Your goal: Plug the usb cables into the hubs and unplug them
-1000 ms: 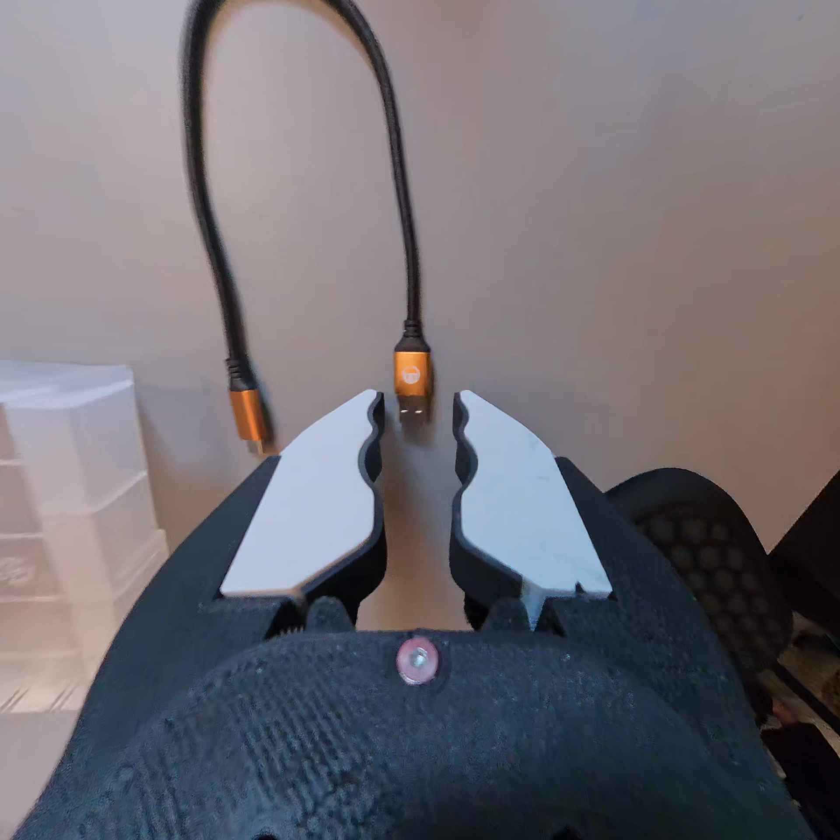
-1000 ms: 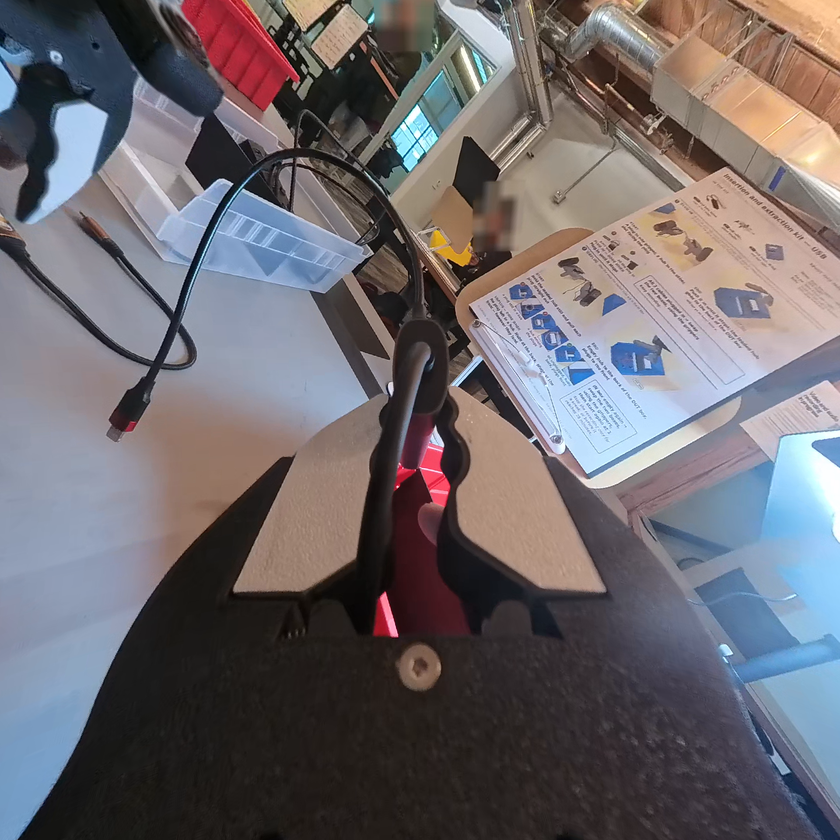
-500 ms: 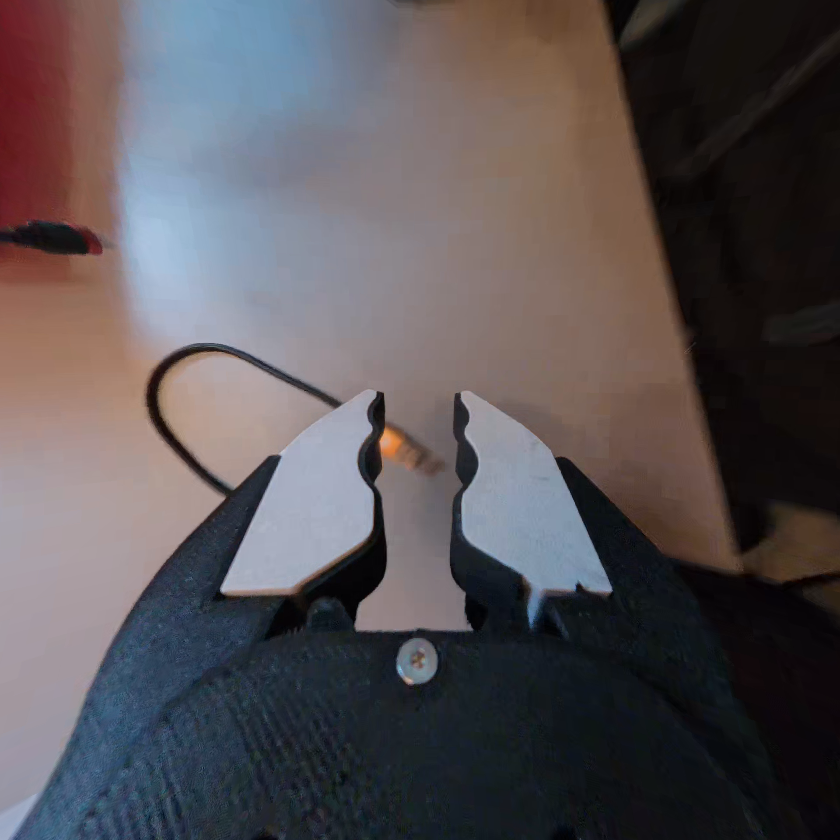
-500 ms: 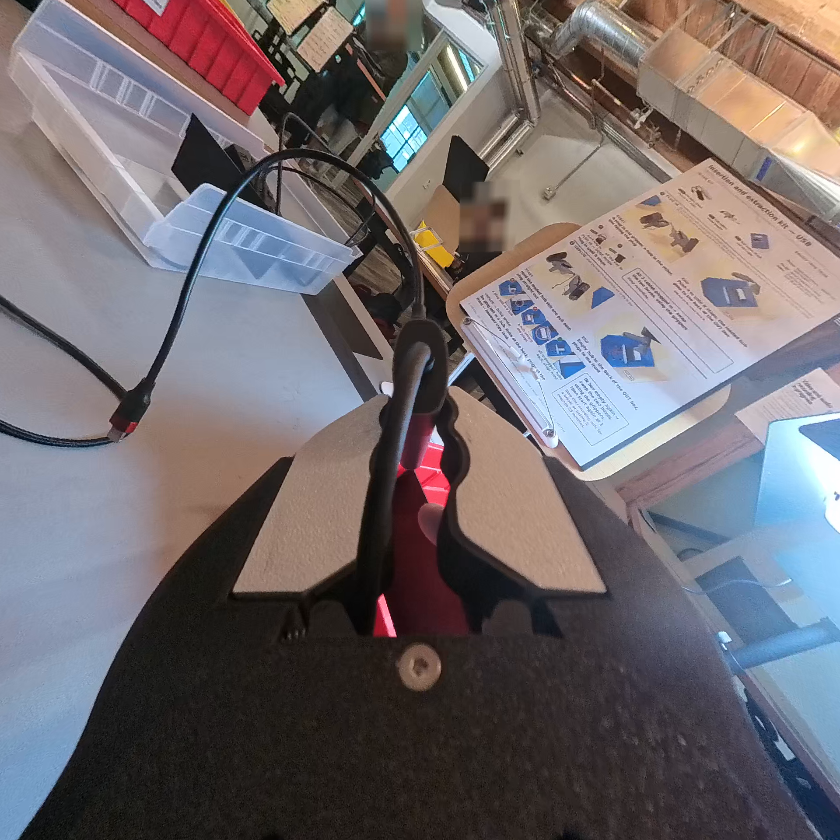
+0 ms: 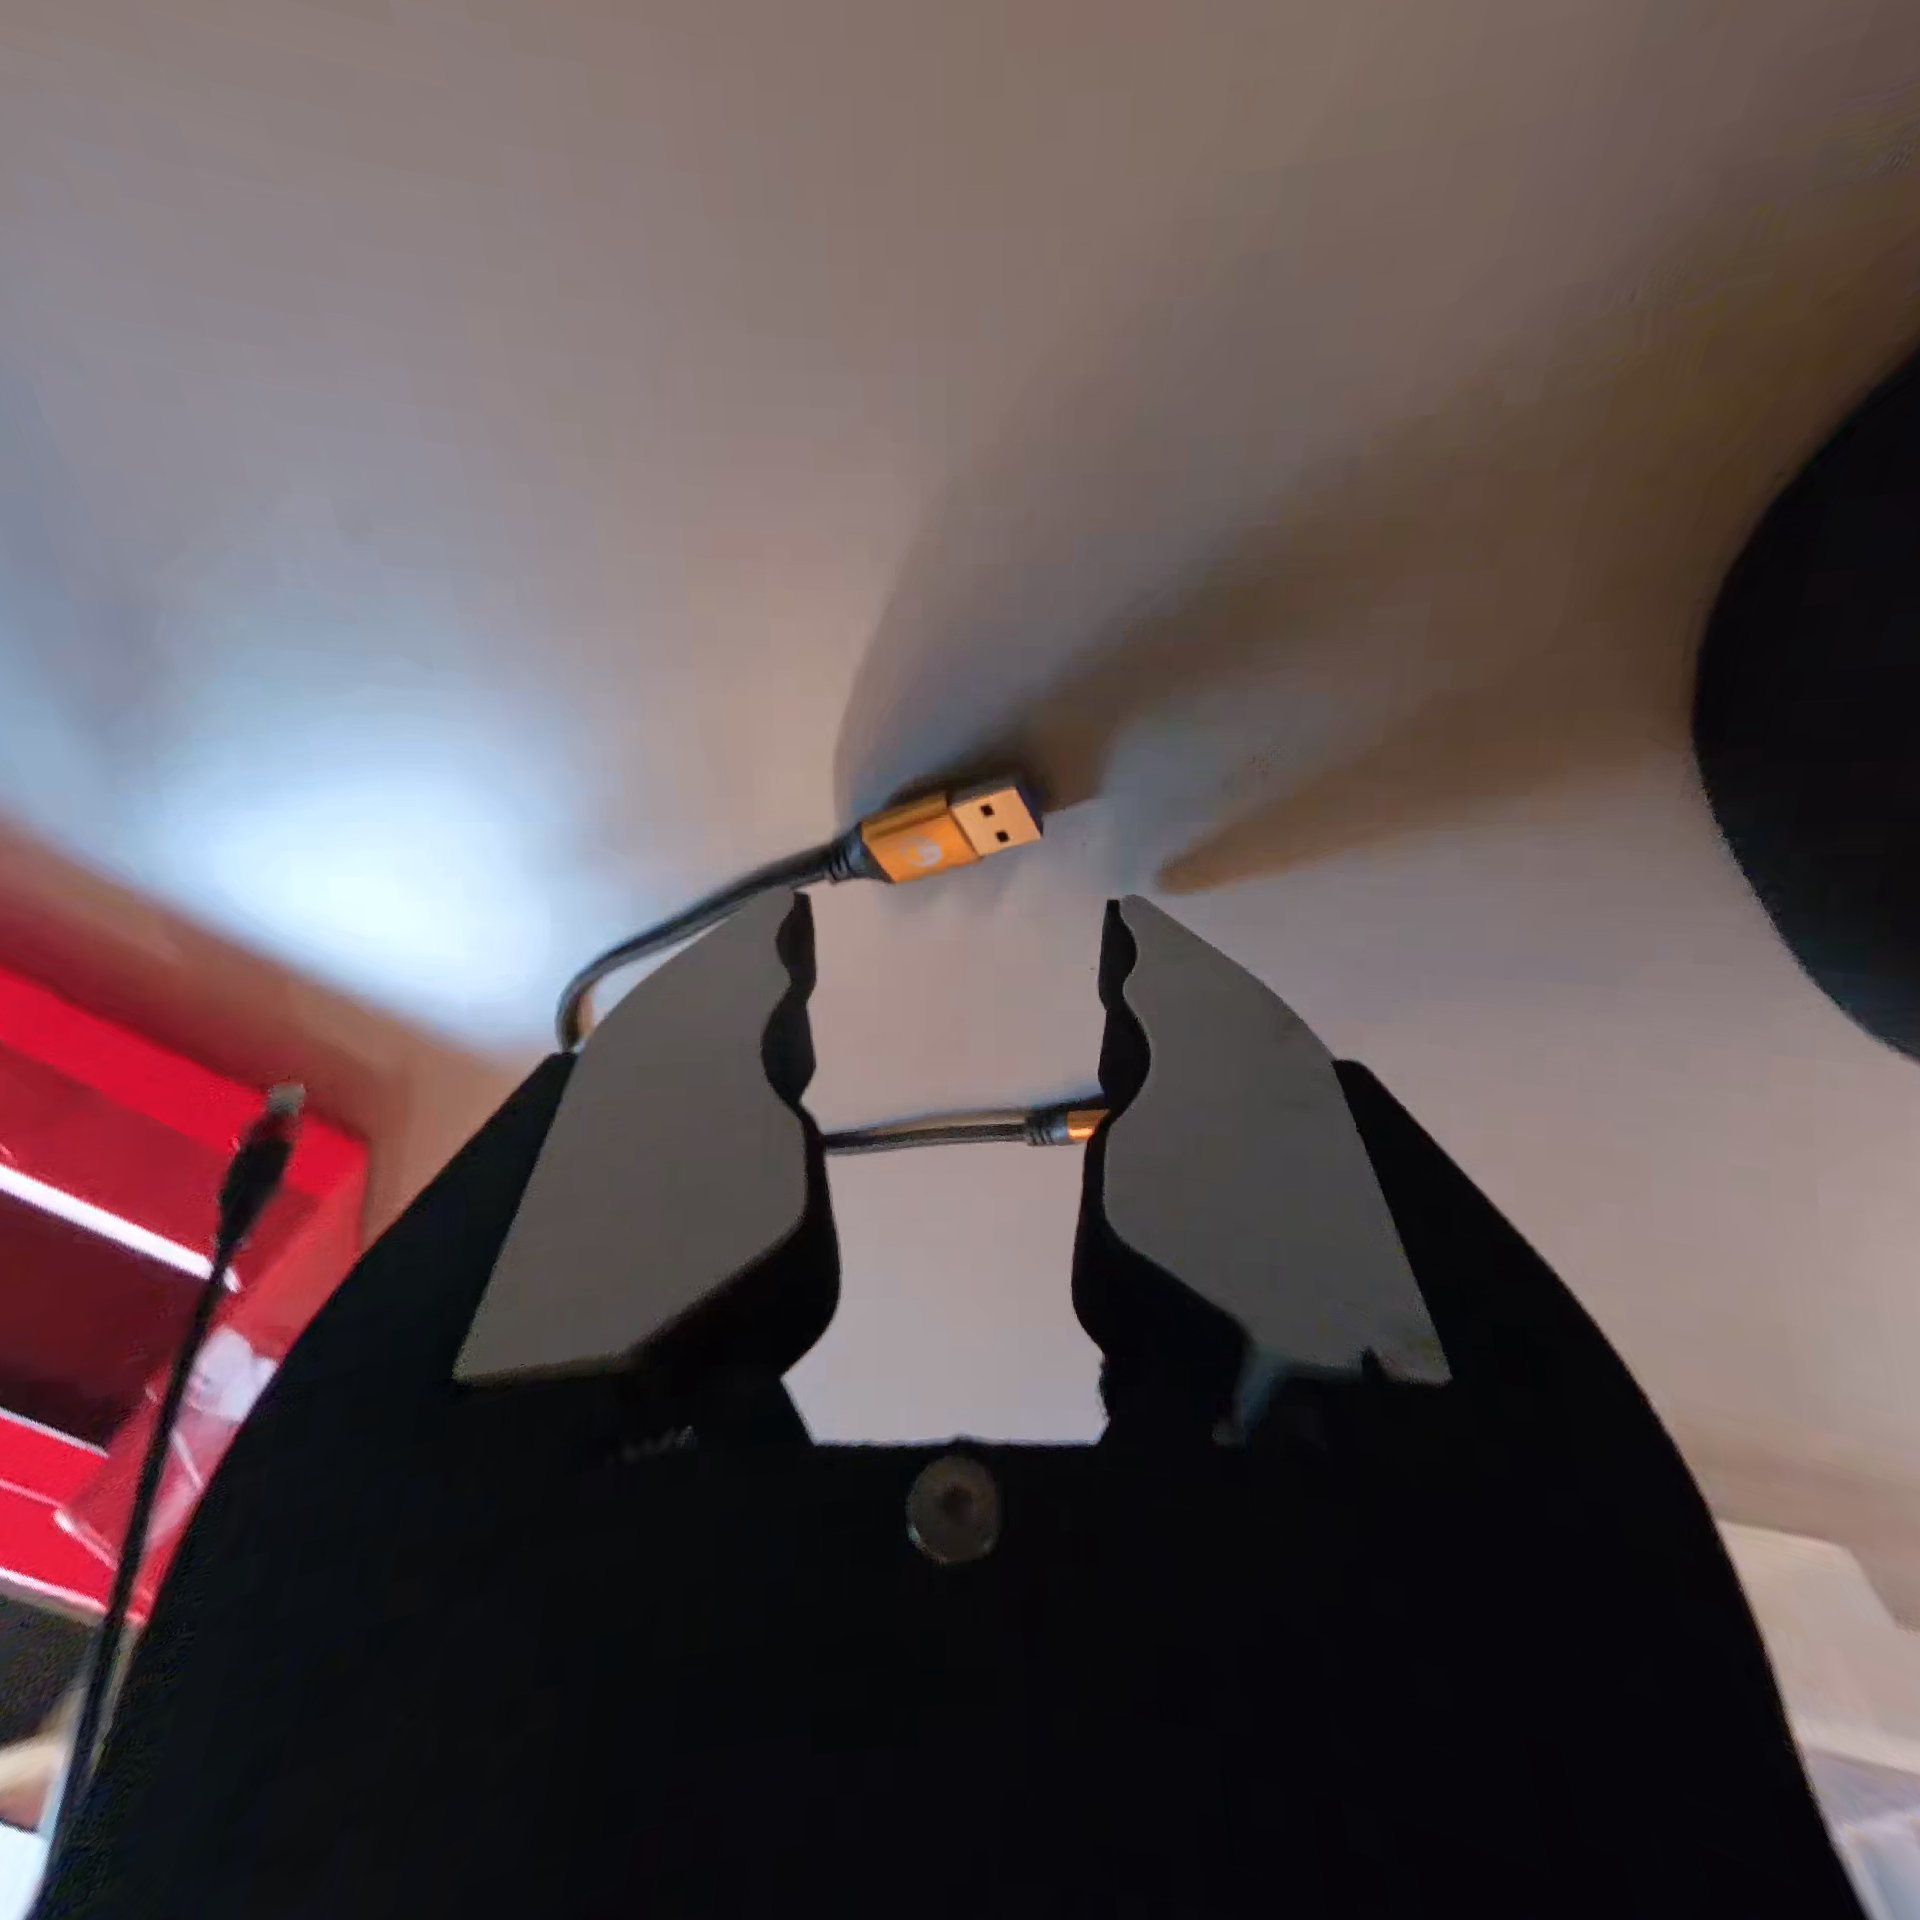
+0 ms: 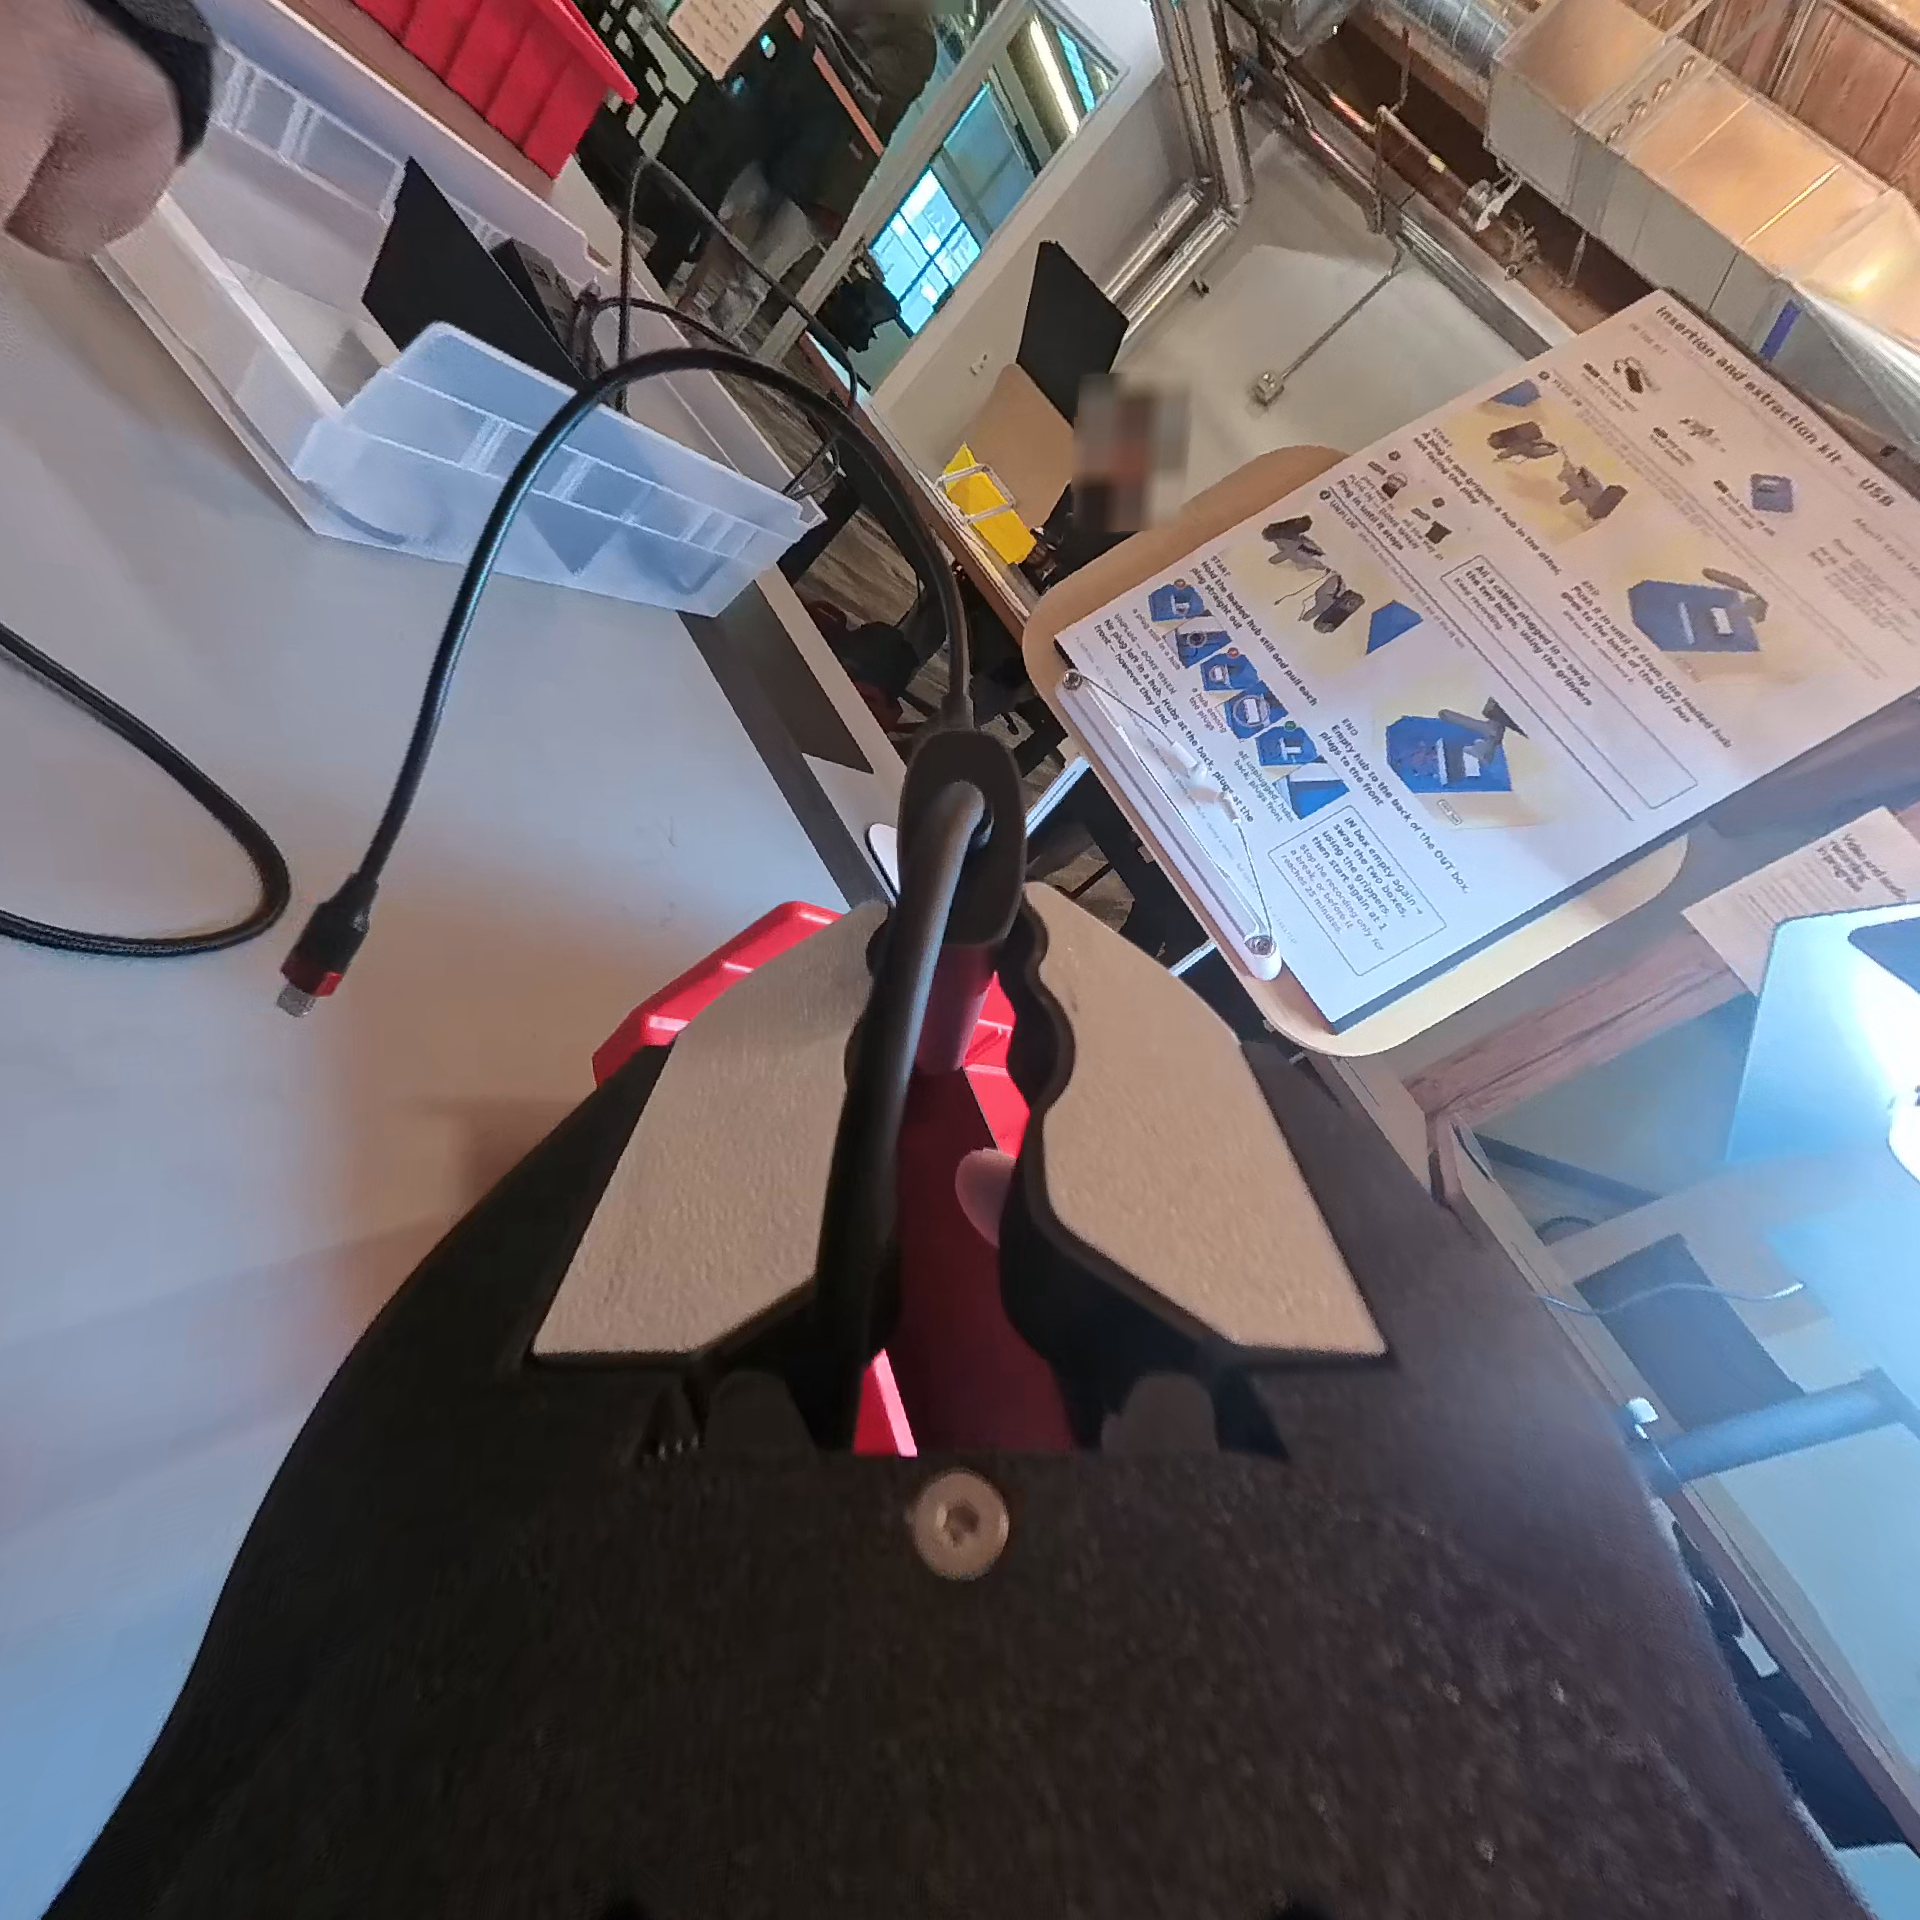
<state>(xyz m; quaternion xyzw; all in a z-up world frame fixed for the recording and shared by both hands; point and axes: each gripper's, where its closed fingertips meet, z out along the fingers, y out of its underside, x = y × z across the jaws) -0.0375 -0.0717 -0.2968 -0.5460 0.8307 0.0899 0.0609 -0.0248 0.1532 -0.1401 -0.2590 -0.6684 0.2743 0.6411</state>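
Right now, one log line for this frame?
left gripper: open, just short of orange USB-A plug on table | right gripper: shut on red hub

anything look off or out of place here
Nothing damaged or spilled. The right gripper is shut on the red hub, whose own black cable arcs out, its plug loose on the table. The orange-ended cable lies unplugged beyond the open left gripper.

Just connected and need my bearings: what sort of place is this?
Probably a workshop or lab: exposed metal ducting overhead, a clear plastic compartment tray on the white worktable, and an illustrated instruction sheet propped alongside.
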